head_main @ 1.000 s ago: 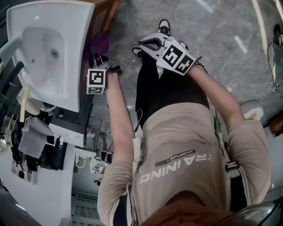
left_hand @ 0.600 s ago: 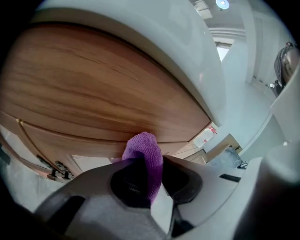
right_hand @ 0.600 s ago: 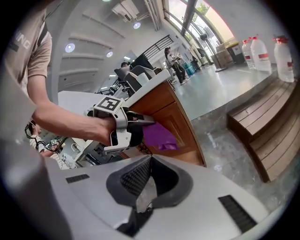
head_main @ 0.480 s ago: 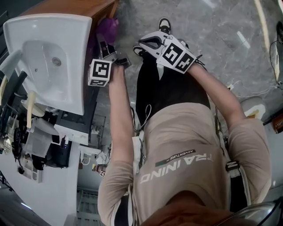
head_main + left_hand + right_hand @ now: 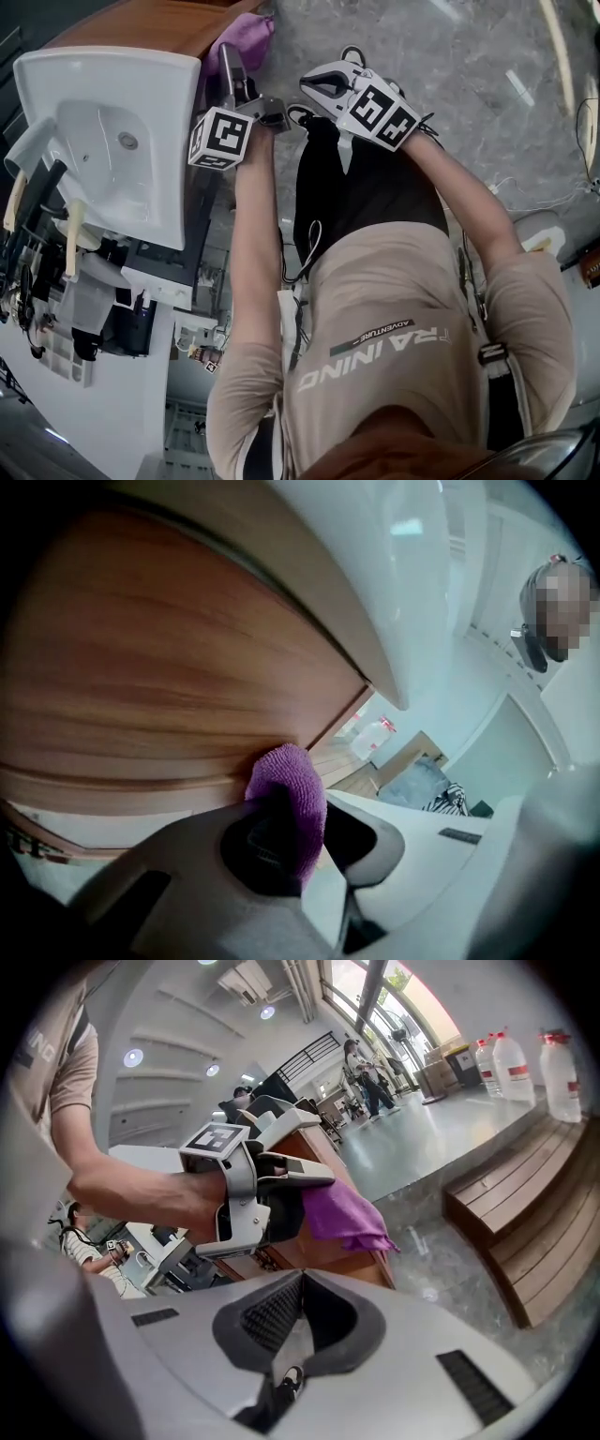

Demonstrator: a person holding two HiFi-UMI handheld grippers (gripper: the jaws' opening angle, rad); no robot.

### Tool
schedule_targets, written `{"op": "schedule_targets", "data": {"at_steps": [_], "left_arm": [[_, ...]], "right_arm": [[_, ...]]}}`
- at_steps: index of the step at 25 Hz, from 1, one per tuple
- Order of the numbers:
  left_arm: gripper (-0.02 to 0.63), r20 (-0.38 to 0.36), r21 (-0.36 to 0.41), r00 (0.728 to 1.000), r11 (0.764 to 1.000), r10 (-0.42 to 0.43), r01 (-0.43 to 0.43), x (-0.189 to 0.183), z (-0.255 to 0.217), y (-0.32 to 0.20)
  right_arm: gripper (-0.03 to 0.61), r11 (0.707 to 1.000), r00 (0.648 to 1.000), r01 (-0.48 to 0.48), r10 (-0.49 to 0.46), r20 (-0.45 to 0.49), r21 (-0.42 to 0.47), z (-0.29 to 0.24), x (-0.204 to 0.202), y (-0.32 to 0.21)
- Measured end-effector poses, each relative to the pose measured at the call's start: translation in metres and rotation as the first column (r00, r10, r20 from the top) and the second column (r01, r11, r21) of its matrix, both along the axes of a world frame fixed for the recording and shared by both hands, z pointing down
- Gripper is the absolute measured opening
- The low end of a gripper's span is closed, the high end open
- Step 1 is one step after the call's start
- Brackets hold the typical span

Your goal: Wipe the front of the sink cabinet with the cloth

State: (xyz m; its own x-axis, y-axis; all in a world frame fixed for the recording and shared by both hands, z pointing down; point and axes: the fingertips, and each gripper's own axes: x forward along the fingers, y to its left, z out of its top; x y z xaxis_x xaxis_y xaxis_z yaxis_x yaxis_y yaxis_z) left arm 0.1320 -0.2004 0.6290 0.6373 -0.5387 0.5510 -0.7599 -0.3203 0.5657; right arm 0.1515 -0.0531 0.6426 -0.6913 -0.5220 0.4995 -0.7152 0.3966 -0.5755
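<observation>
A purple cloth (image 5: pixel 287 772) is clamped in my left gripper (image 5: pixel 298 829) and pressed against the brown wooden front of the sink cabinet (image 5: pixel 141 686), just under the white basin rim (image 5: pixel 375 583). In the head view the left gripper (image 5: pixel 234 58) reaches past the white sink (image 5: pixel 112 141), and the cloth (image 5: pixel 247 37) lies against the cabinet (image 5: pixel 159 19). My right gripper (image 5: pixel 323 86) hangs apart to the right, shut with nothing in it. In the right gripper view its jaws (image 5: pixel 298 1283) meet, and beyond them are the left gripper (image 5: pixel 267 1199) and the cloth (image 5: pixel 342 1213).
Grey marble floor (image 5: pixel 450 56) spreads round the person's feet. A cluttered white stand (image 5: pixel 103 309) sits beside the sink. Wooden steps (image 5: pixel 525 1232) and water bottles (image 5: pixel 511 1063) lie further off. People stand in the distance (image 5: pixel 361 1072).
My left gripper has slid the cloth along the cabinet front, away from the person's body toward the cabinet's far corner. The right gripper has barely moved.
</observation>
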Motion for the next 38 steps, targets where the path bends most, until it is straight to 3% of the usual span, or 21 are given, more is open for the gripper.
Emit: {"op": "schedule_targets", "data": {"at_steps": [6, 11, 19, 24, 30, 34, 38], "left_arm": [[0.040, -0.059, -0.057, 0.998, 0.998, 0.017, -0.021, 0.006, 0.014, 0.020], [0.040, -0.062, -0.101, 0.998, 0.995, -0.022, 0.016, -0.032, 0.027, 0.054], [0.040, 0.050, -0.111, 0.992, 0.987, -0.114, 0.119, -0.182, 0.042, 0.118], [0.040, 0.073, -0.160, 0.952, 0.938, -0.298, 0.306, -0.294, 0.052, 0.161], [0.040, 0.150, -0.150, 0.895, 0.885, -0.420, 0.441, -0.424, 0.066, 0.188], [0.040, 0.161, -0.150, 0.860, 0.849, -0.485, 0.507, -0.487, 0.072, 0.196], [0.040, 0.147, -0.142, 0.835, 0.824, -0.531, 0.549, -0.524, 0.073, 0.193]], "right_arm": [[0.012, 1.000, 1.000, -0.023, 0.023, -0.012, -0.021, 0.010, 0.001, 0.006], [0.012, 0.999, 1.000, -0.001, 0.000, -0.025, -0.044, 0.022, -0.026, 0.024], [0.012, 0.992, 0.994, 0.113, -0.113, -0.010, -0.053, 0.035, -0.134, 0.055], [0.012, 0.978, 0.978, 0.207, -0.208, 0.002, -0.032, 0.026, -0.215, 0.078], [0.012, 0.967, 0.967, 0.254, -0.254, -0.002, -0.017, 0.024, -0.298, 0.089], [0.012, 0.967, 0.967, 0.253, -0.253, -0.010, -0.035, 0.028, -0.333, 0.101], [0.012, 0.965, 0.965, 0.259, -0.260, -0.020, -0.048, 0.034, -0.357, 0.114]]}}
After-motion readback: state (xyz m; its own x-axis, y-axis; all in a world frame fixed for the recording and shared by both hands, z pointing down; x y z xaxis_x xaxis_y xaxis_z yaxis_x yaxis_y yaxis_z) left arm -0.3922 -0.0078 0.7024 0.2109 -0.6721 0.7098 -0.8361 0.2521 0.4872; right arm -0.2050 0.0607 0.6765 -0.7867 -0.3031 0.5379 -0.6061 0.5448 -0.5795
